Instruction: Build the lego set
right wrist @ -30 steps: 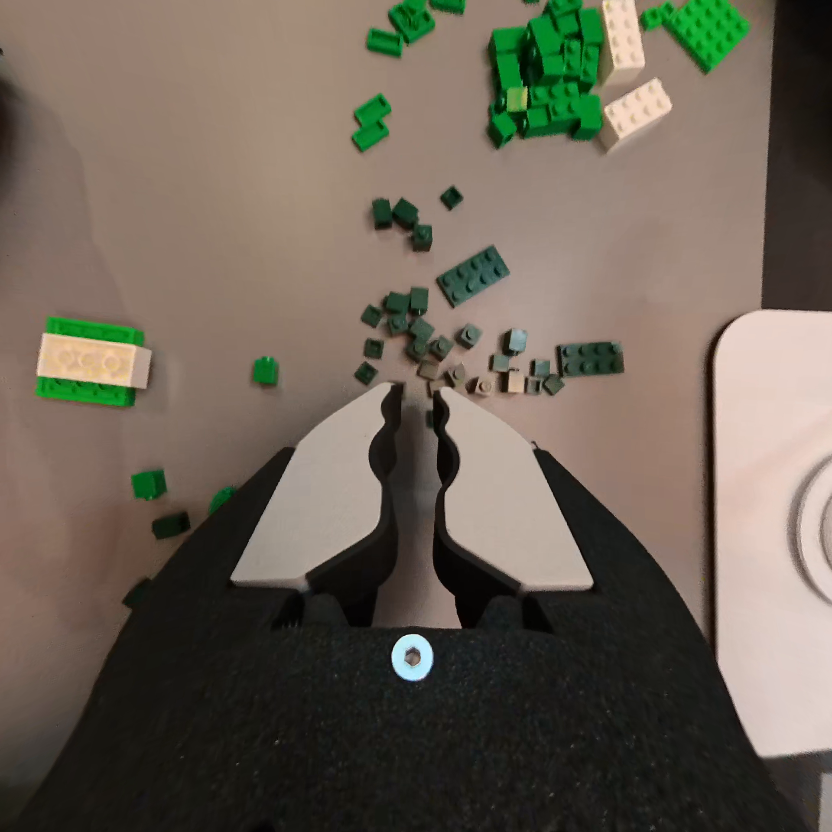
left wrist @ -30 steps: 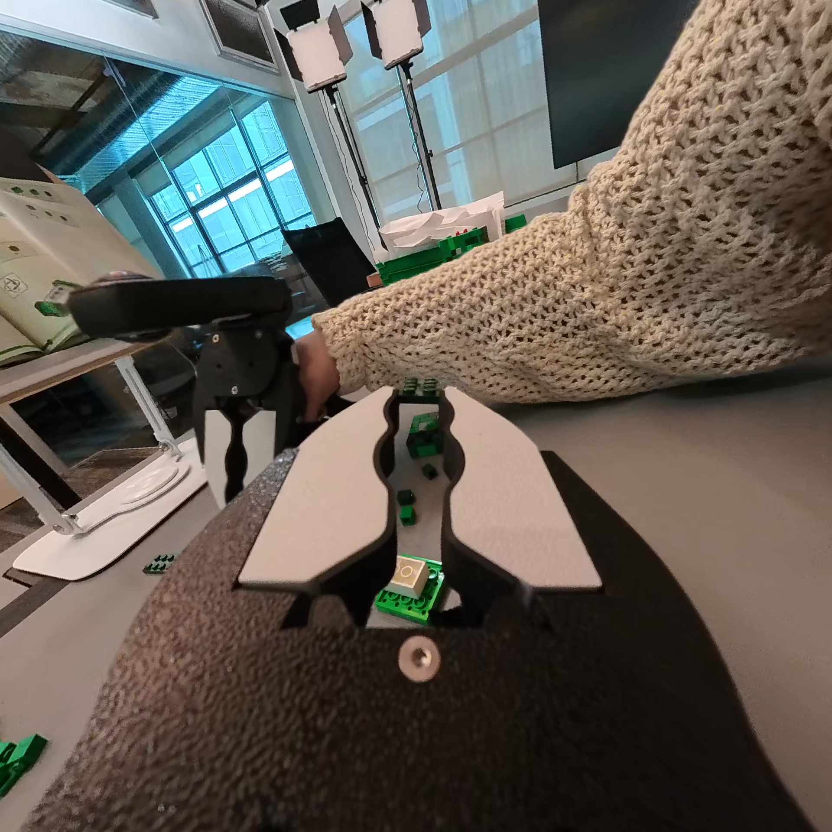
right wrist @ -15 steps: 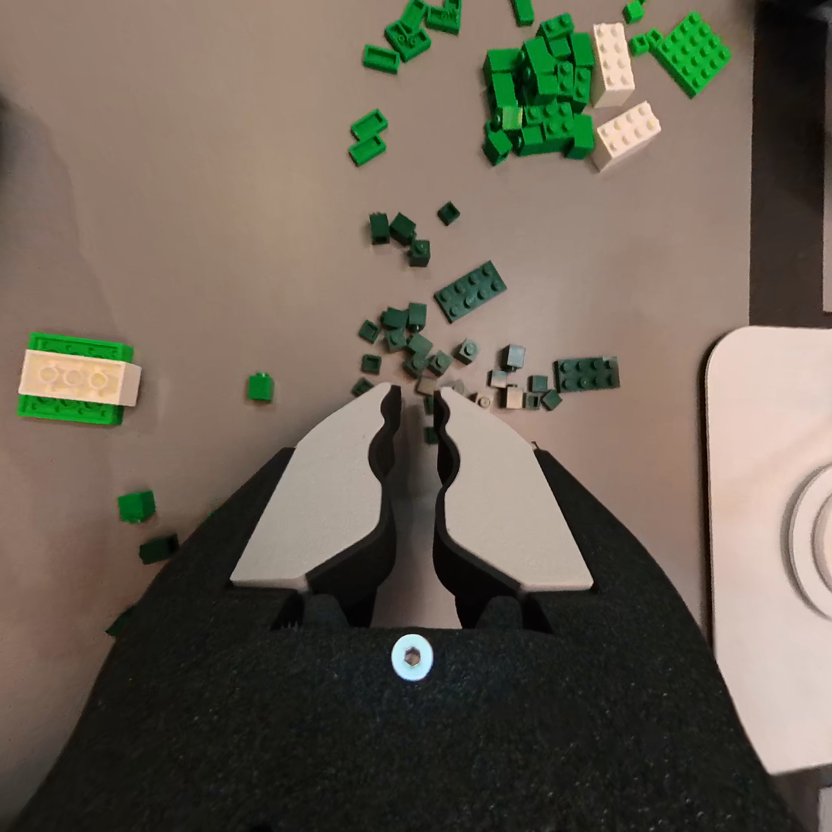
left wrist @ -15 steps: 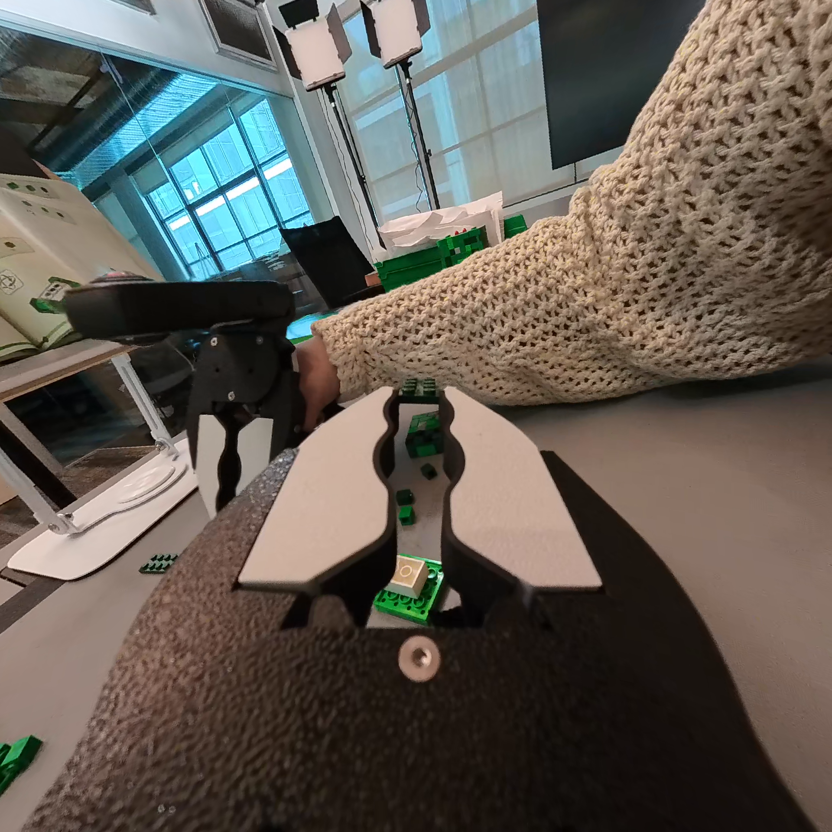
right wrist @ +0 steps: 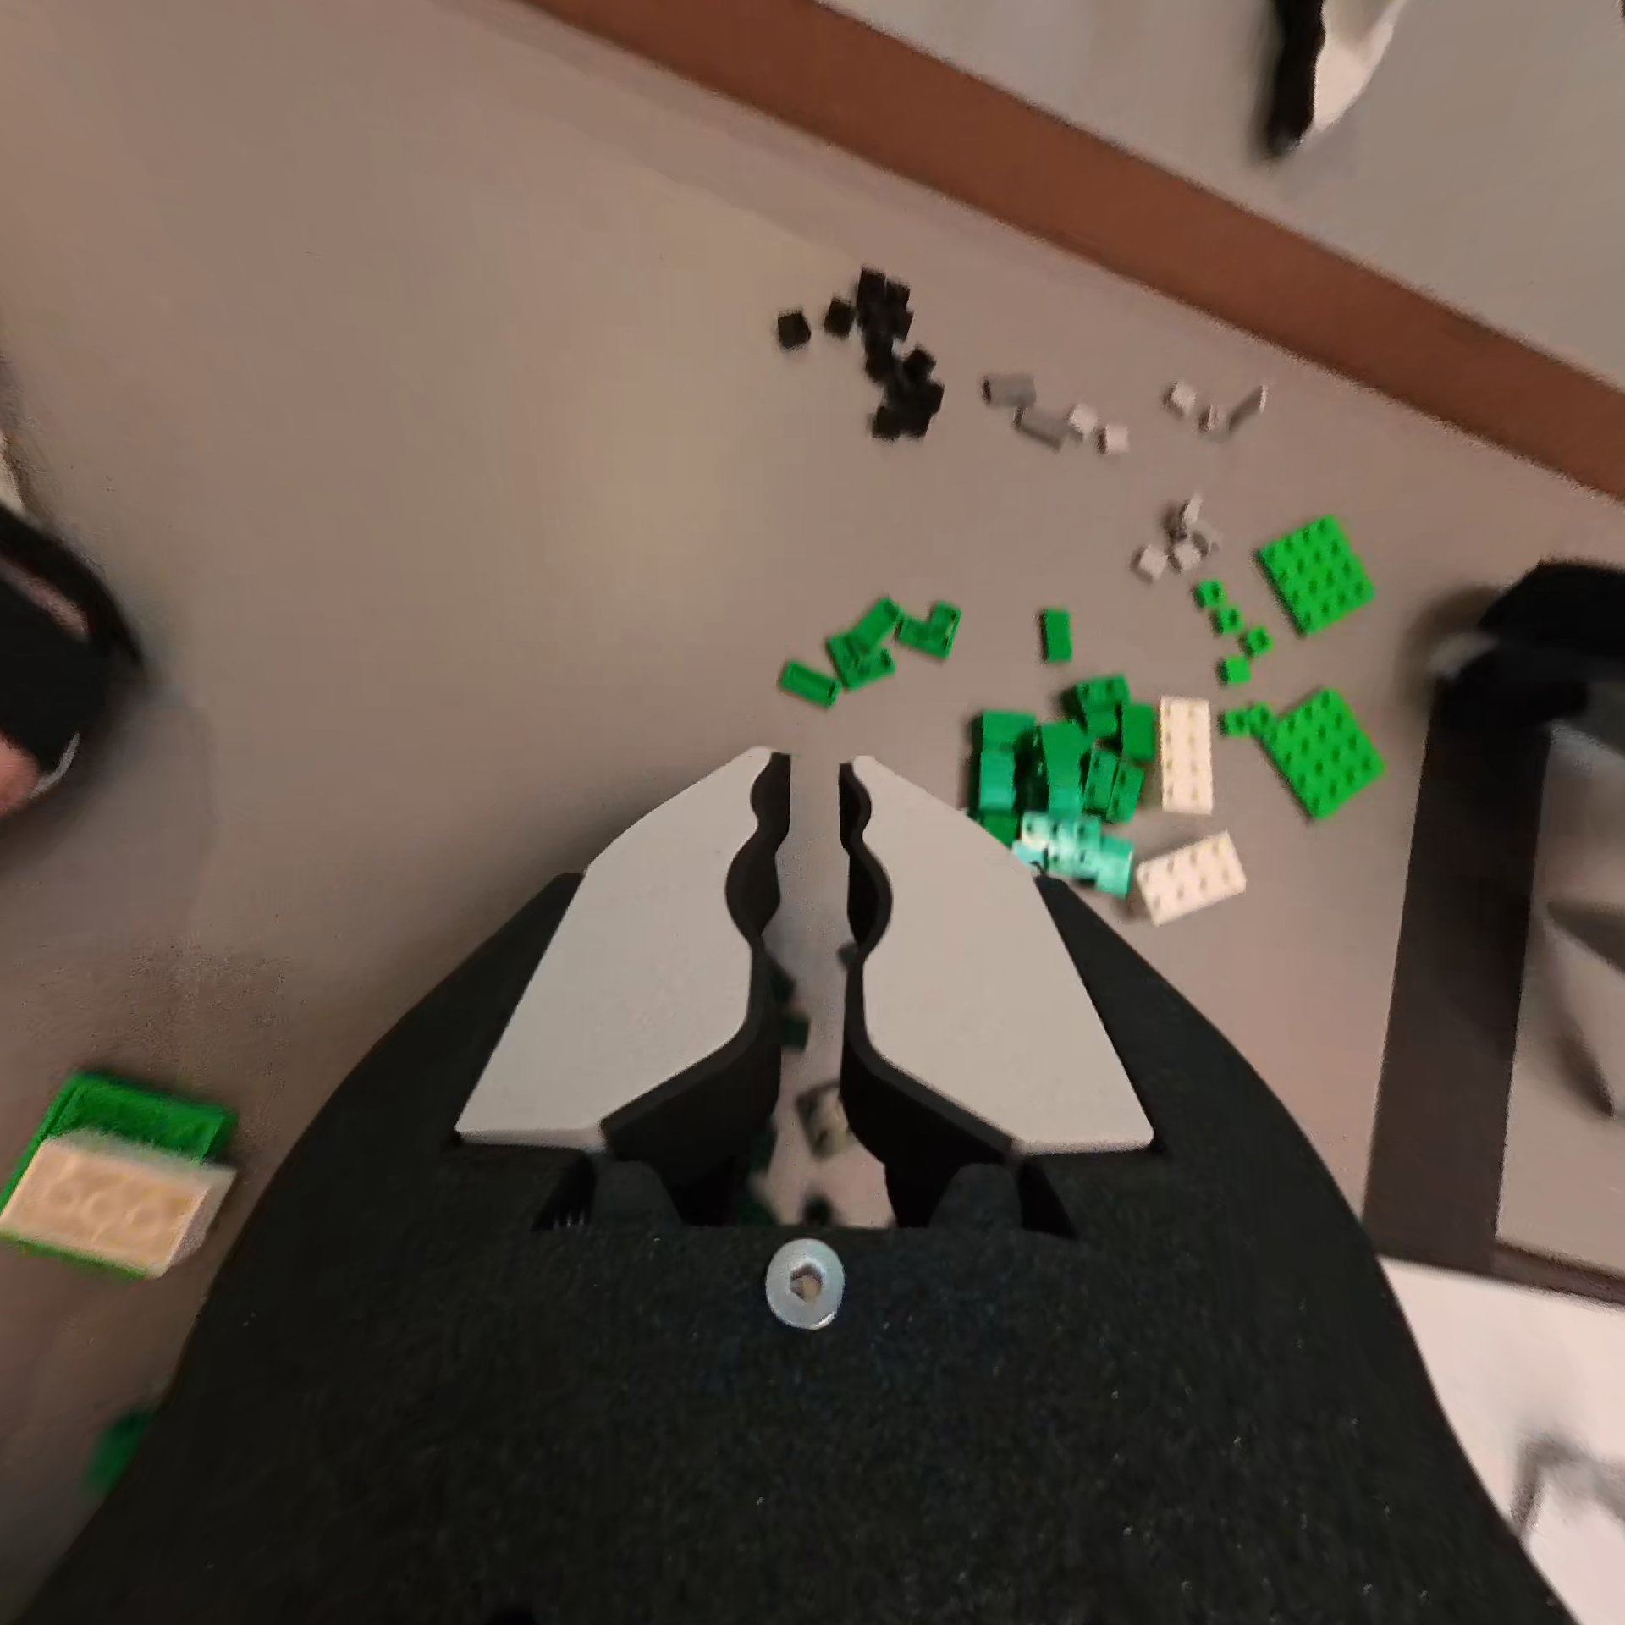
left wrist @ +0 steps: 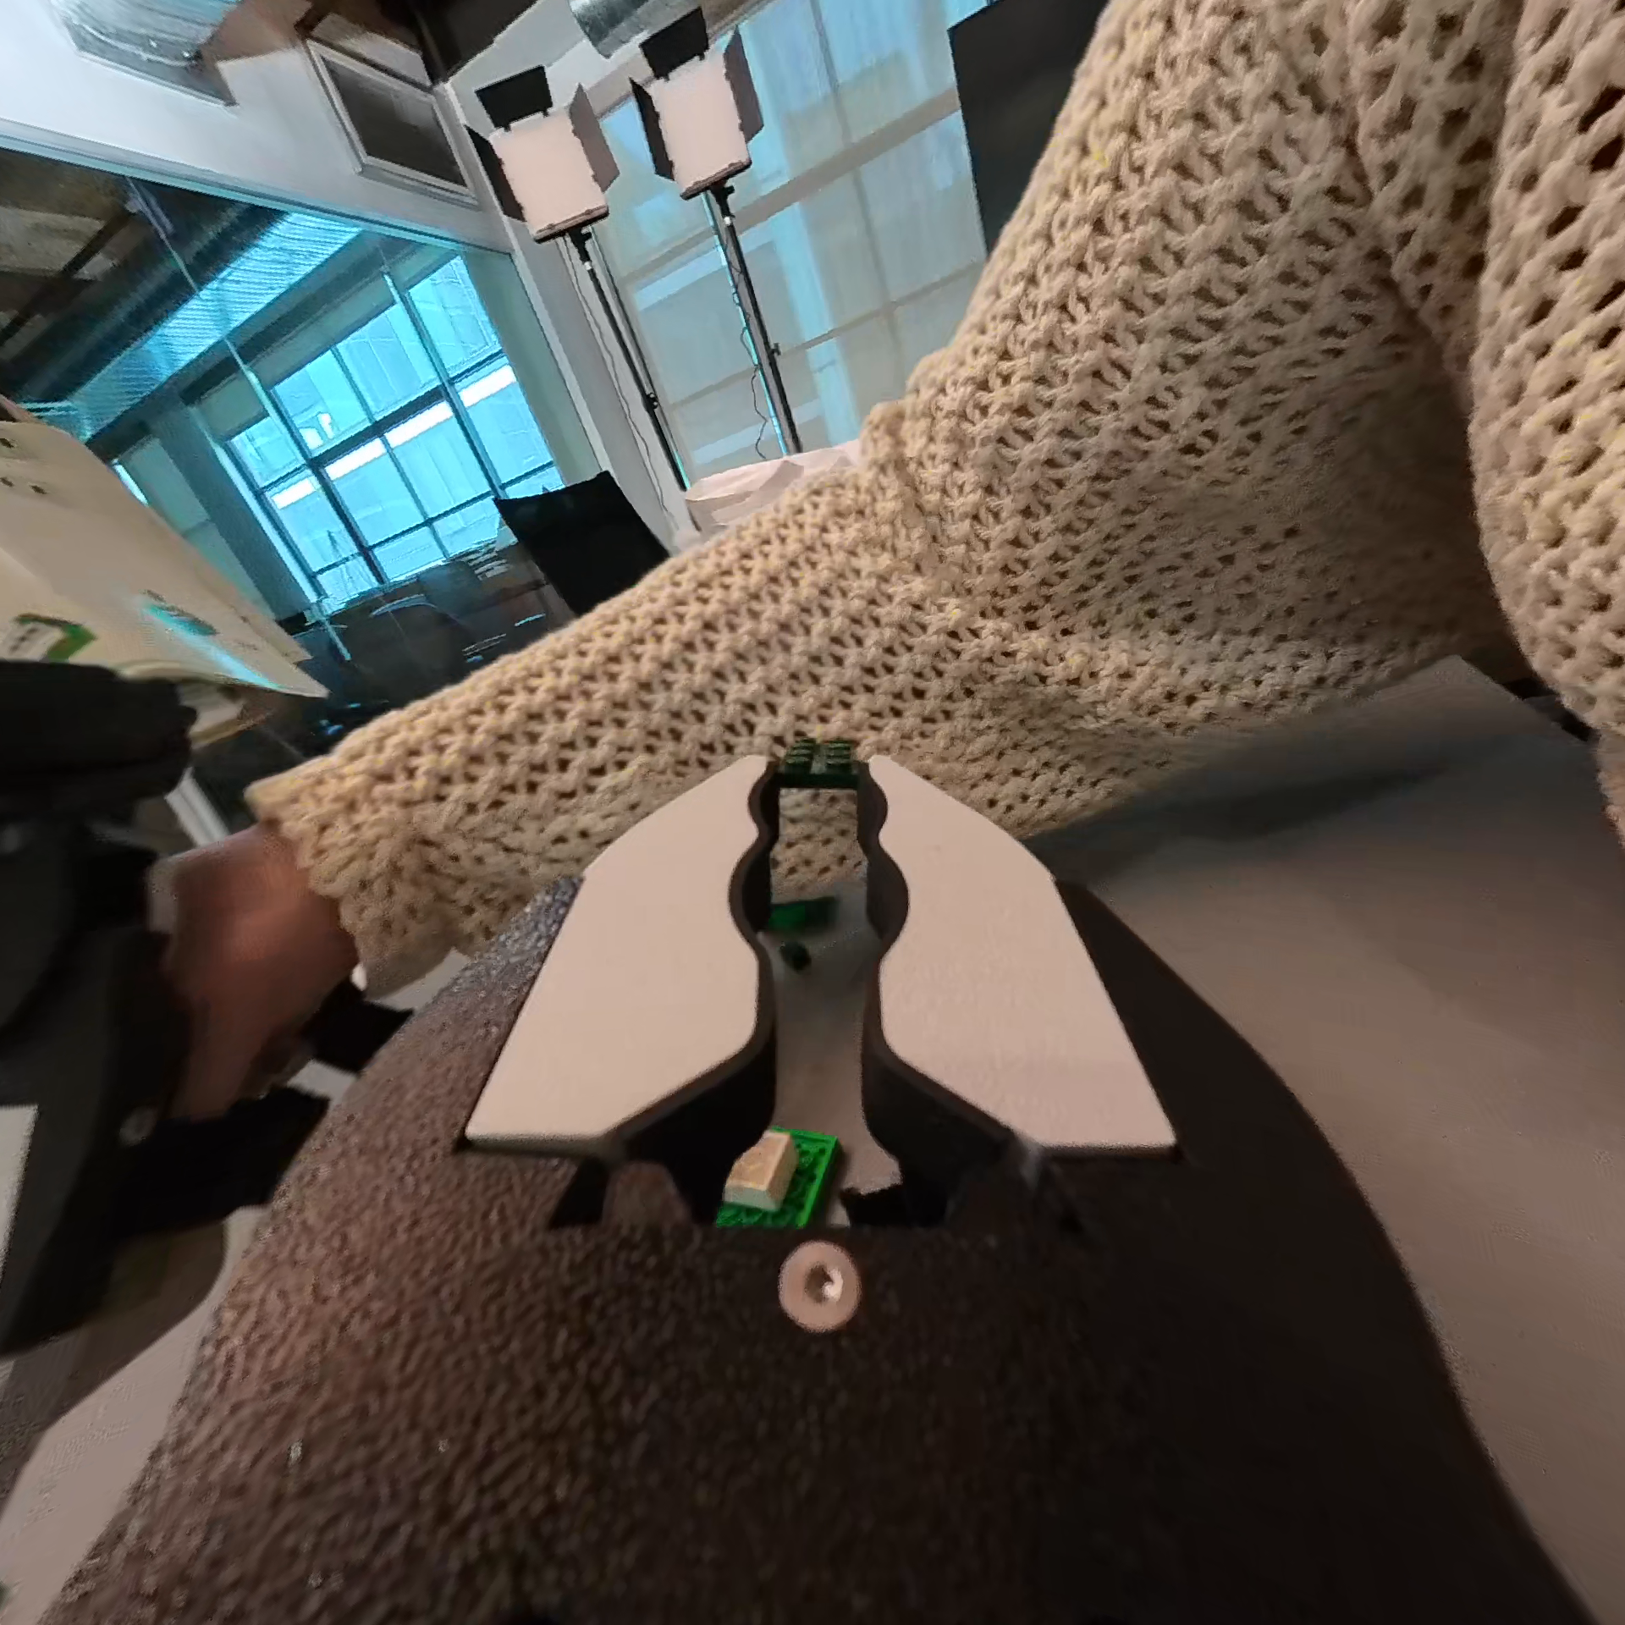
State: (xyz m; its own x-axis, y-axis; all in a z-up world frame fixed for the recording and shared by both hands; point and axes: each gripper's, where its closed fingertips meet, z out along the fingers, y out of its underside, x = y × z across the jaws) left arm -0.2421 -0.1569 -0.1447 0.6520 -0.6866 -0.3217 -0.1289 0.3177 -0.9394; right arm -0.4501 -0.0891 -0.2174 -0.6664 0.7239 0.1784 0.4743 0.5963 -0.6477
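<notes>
two loose white bricks (right wrist: 1186,765), two green plates (right wrist: 1316,573)

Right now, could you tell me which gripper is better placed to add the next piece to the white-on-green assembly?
Left. The left gripper already grips a dark green plate, with the assembly directly below. The right gripper appears empty.
</notes>
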